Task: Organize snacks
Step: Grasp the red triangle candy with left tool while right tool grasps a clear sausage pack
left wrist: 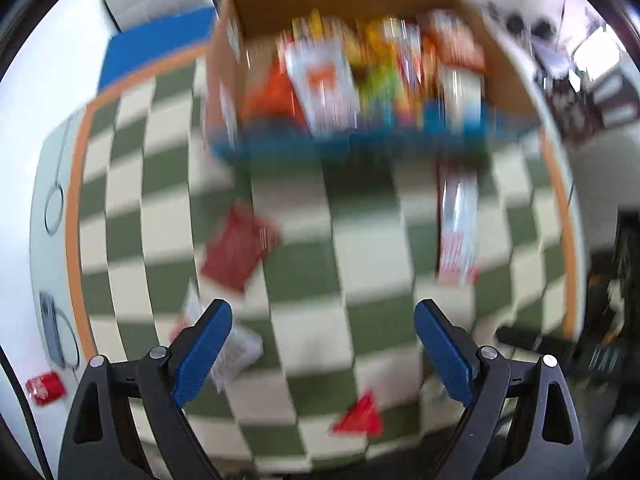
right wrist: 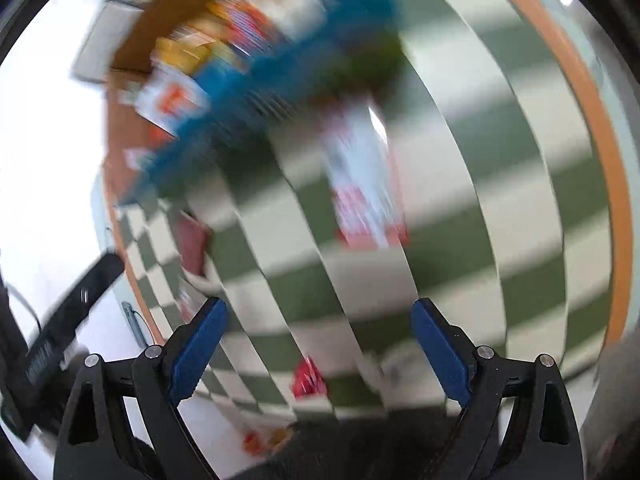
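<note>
Above the checkered surface (left wrist: 360, 240), both grippers' jaws stand apart, empty. Left gripper (left wrist: 323, 346) sits nearest the dark-red packet (left wrist: 240, 252); the long white-and-red packet (right wrist: 366, 184), lengthwise ahead, faces the right gripper (right wrist: 319, 344).

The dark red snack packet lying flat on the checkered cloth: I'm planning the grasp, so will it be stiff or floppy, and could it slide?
The dark red snack packet looks like a thin flat pouch, so probably light and floppy, sagging if pinched at one edge. Lying flush on the checkered cloth, it may slide rather than lift if pushed. Blur hides its material, so slipperiness is uncertain.
</note>
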A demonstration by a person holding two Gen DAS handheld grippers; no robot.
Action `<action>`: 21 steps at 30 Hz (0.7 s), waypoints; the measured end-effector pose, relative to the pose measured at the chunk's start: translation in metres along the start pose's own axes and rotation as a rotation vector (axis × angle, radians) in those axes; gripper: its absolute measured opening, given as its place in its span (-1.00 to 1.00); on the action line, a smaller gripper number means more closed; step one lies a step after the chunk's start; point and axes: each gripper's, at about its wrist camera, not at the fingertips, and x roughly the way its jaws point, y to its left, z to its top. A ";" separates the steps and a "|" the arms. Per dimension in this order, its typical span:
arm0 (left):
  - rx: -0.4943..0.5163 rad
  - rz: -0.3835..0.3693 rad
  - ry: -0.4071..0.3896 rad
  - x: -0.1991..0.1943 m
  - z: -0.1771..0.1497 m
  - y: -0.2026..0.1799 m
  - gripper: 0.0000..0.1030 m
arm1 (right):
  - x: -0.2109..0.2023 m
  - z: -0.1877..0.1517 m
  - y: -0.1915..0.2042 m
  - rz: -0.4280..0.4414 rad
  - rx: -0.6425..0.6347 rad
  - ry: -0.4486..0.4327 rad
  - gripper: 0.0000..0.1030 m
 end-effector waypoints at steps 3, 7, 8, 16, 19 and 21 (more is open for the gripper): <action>0.012 -0.030 0.129 0.038 -0.042 -0.004 0.82 | 0.031 -0.030 -0.045 0.001 0.151 0.086 0.85; -0.034 -0.099 0.249 0.073 -0.076 -0.003 0.82 | 0.065 -0.058 -0.089 0.032 0.325 0.151 0.84; -0.039 -0.107 0.268 0.080 -0.082 -0.003 0.82 | 0.071 -0.061 -0.095 0.039 0.356 0.155 0.84; -0.043 -0.108 0.320 0.105 -0.093 -0.011 0.82 | 0.114 -0.062 -0.108 0.044 0.499 0.160 0.50; -0.034 -0.101 0.318 0.107 -0.092 -0.017 0.82 | 0.112 -0.058 -0.098 -0.044 0.456 0.144 0.20; -0.034 -0.101 0.317 0.109 -0.091 -0.022 0.82 | 0.112 -0.058 -0.087 -0.100 0.400 0.132 -0.06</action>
